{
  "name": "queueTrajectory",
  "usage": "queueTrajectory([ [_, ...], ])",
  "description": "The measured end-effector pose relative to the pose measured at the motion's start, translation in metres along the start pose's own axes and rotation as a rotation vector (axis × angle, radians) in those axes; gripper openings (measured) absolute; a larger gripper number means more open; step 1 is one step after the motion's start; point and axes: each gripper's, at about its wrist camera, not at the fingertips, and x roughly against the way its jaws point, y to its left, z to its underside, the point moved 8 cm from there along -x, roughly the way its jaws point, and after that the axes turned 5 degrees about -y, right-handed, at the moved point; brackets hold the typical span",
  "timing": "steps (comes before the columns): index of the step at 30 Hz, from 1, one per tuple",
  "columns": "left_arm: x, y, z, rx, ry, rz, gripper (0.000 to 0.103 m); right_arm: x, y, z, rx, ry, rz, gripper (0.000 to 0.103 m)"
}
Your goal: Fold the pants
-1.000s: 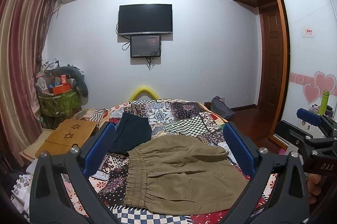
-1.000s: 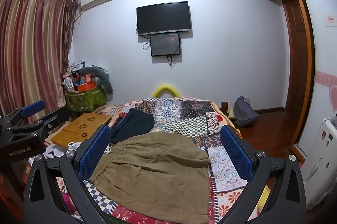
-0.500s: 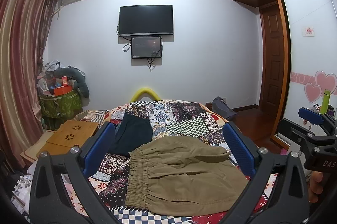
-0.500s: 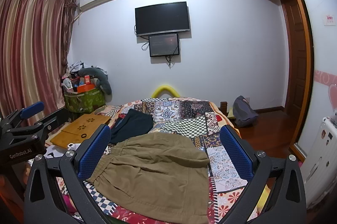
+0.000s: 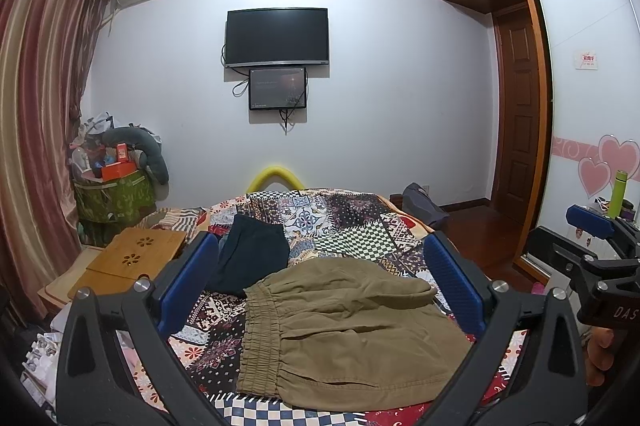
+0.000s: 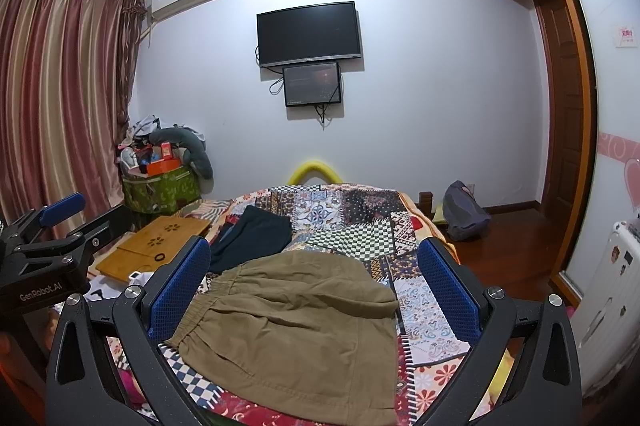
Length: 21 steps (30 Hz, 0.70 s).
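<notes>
Khaki pants [image 5: 344, 330], already doubled into a compact bundle, lie on the near end of a patchwork quilt [image 5: 340, 222] as two hand-held grippers hover above the bed's edge, both pointing toward the far wall and its mounted television [image 5: 277, 37]. The left gripper [image 5: 320, 282] holds its blue pads wide apart and grips nothing; the right gripper [image 6: 314, 286] is likewise spread and empty. The pants sit ahead of and below both tools, framed between each pair of fingers. Their elastic waistband [image 5: 256, 338] forms the bundle's left edge and runs away from the cameras, while the folded edge [image 6: 394, 358] lies on the right, so the bundle's length appears to run across the bed, left to right. The left gripper looks nearer the waistband, the right gripper nearer the folded side; any further fold would likely have each take its own end. A dark folded garment [image 5: 250, 258] rests just beyond the pants on the left, apparently touching or slightly tucked under their far corner, and a wooden lap desk [image 5: 132, 254] sits off the bed's left side.
</notes>
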Motion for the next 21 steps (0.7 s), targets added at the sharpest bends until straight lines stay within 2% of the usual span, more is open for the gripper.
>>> queueTrajectory([
  [21, -0.013, 0.003, 0.006, 0.003, 0.021, 0.0, 0.103, -0.011, 0.001, 0.008, -0.003, 0.021, -0.002, 0.103],
])
